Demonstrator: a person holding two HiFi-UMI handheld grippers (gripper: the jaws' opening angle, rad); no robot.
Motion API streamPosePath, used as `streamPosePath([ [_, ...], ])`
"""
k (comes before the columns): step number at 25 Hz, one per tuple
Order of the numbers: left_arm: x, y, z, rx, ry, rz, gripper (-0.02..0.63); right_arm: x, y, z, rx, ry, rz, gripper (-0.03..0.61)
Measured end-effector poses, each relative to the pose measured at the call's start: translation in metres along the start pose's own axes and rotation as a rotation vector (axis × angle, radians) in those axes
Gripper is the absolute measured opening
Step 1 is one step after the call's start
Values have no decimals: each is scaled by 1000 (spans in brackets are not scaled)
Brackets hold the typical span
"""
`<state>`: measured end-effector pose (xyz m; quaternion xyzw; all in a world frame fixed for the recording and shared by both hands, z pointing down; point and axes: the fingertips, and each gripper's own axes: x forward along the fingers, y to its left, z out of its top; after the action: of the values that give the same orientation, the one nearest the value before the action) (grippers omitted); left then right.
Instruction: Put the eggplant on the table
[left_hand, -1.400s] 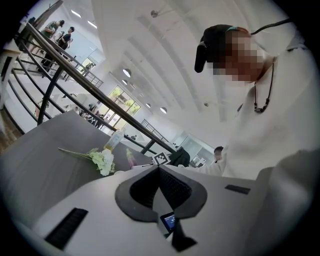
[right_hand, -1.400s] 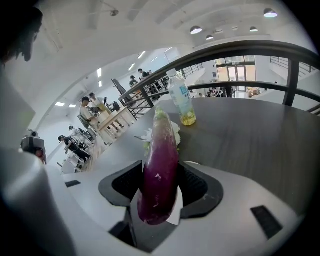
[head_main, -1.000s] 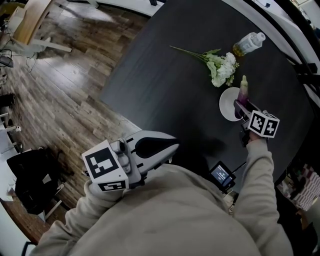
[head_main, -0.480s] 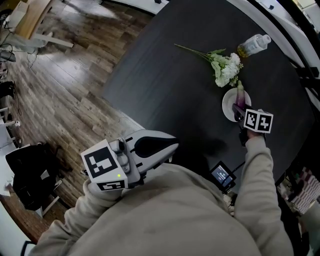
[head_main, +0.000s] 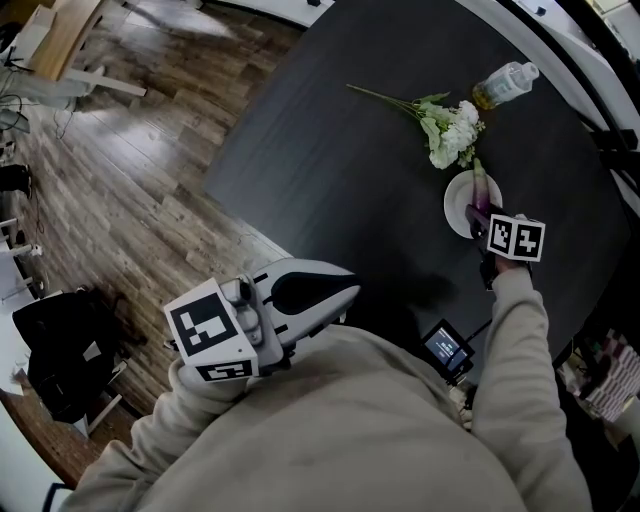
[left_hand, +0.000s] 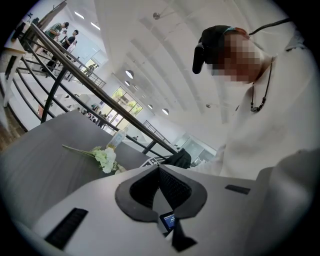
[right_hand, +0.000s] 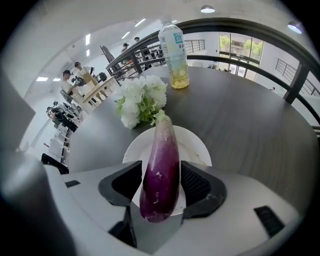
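While the eggplant (right_hand: 161, 165) is firmly pinched in the right gripper (right_hand: 162, 184), not much has happened in the last half second. Compared with a second ago, the gripper has swung it in a bit, so it now sits over the middle of the white plate (right_hand: 196, 146) rather than near the plate's edge. Both pads press on its fat purple end, and the pale stem end pokes out past the jaw tips.

The plate is right under the jaws. I honestly can't tell if the eggplant is resting on it or hanging just above it.

Just past the eggplant's tip is the bunch of white flowers (right_hand: 141, 102), and further out, a little to the right, stands a plastic bottle (right_hand: 174, 47).

Bare dark table (right_hand: 245, 117) opens up on the right side of the jaws, so my guess is that's the easy drop spot. It has the grip, but the carry off the plate hasn't really started.

The left gripper (left_hand: 159, 186) is parked back near the person's chest with its jaws closed on nothing, well apart from all this.
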<state>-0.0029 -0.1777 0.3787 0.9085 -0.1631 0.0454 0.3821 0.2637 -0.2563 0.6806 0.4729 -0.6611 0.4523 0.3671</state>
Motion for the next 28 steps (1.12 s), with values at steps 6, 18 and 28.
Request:
streamPosePath([
  [6, 2, -8, 0, 12, 7, -18, 6, -14, -2, 1, 15, -41, -13, 241],
  [18, 13, -34, 17, 115, 38, -104, 6, -107, 3, 30, 36, -300, -11, 239],
  [28, 46, -81, 56, 243, 48, -285, 6, -251, 42, 22, -38, -580, 81, 35],
])
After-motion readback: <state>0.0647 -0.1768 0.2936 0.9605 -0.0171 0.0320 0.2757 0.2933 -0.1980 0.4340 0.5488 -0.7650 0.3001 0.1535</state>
